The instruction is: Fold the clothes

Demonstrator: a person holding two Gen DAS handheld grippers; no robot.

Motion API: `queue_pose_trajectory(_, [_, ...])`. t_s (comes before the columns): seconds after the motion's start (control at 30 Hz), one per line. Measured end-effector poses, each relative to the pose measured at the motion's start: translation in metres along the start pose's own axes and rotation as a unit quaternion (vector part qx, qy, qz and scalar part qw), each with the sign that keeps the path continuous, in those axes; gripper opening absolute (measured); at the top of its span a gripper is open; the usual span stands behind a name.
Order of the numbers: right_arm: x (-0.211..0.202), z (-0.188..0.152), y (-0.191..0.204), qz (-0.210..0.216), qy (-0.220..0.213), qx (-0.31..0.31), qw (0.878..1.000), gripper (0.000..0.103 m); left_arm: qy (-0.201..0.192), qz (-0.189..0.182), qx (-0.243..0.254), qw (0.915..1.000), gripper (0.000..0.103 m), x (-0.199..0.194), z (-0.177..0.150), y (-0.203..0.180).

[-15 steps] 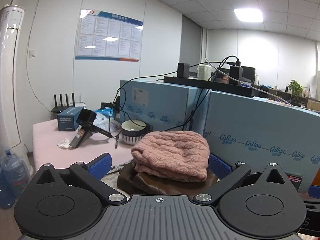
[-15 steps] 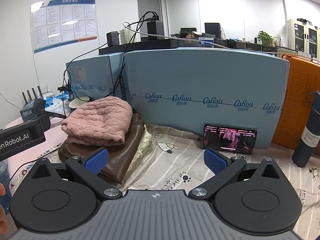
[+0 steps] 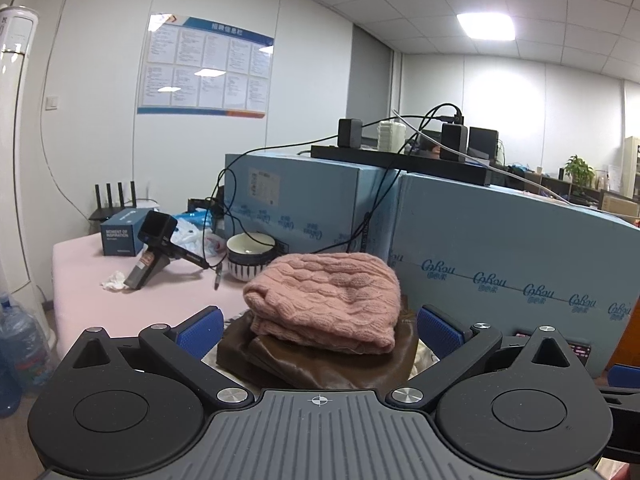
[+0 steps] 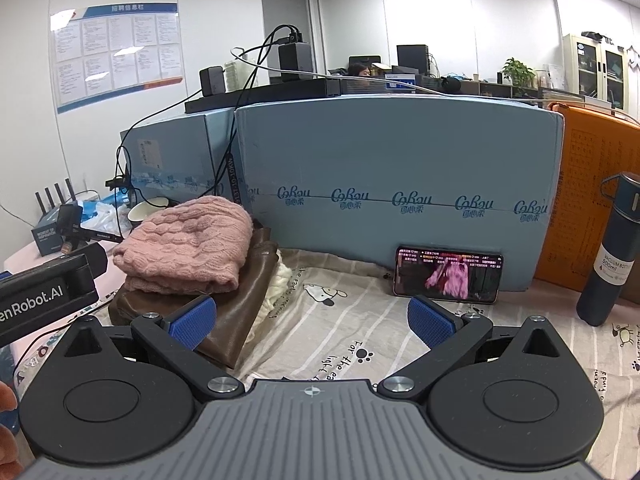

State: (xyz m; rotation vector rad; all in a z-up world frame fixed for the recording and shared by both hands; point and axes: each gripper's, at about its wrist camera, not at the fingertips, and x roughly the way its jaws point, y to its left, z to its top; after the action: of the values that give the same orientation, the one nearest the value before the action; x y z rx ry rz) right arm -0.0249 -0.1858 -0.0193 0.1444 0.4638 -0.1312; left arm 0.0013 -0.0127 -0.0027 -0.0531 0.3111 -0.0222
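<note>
A folded pink knit sweater (image 3: 326,300) lies on top of a folded brown leather garment (image 3: 320,368), stacked at the left of the table. Both show in the right wrist view, the sweater (image 4: 188,246) above the brown garment (image 4: 240,312), with a bit of cream fleece (image 4: 280,284) sticking out beside them. My left gripper (image 3: 320,328) is open and empty, held just in front of the stack. My right gripper (image 4: 312,320) is open and empty, above the printed beige cloth (image 4: 360,320), right of the stack. The left gripper's body (image 4: 44,296) shows at the left.
Blue cartons (image 4: 400,168) wall the back. A phone (image 4: 448,274) leans on them, playing video. A dark vacuum bottle (image 4: 612,256) and an orange box (image 4: 592,200) stand right. A bowl (image 3: 251,256), a handheld camera (image 3: 156,248) and a small box (image 3: 122,234) sit on the pink tabletop.
Both grippers have drifted only slightly; the stack sits a little lower and further right in the left wrist view. Nothing was grasped or released.
</note>
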Motion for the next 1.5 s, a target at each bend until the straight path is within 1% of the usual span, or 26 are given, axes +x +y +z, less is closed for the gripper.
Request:
queue_pose_trajectory(0.43, [-0.002, -0.001, -0.004, -0.015, -0.005, 0.008, 1.000, 0.103, 0.004, -0.017, 0.002, 0.9998, 0.103, 0.003, -0.004, -0.003])
queue_pose_trajectory(1.07, [-0.010, -0.001, -0.018, -0.056, -0.015, 0.027, 0.998, 0.103, 0.008, -0.056, 0.007, 0.9984, 0.103, 0.007, -0.002, -0.014])
queue_pose_trajectory(1.2, [-0.014, -0.003, -0.020, -0.068, -0.019, 0.034, 0.997, 0.103, 0.010, -0.074, 0.014, 0.9971, 0.103, 0.008, -0.002, -0.018])
queue_pose_trajectory(1.5, [-0.026, -0.014, -0.034, -0.124, -0.018, 0.053, 0.991, 0.103, 0.024, -0.124, 0.028, 0.9915, 0.103, 0.012, -0.007, -0.030])
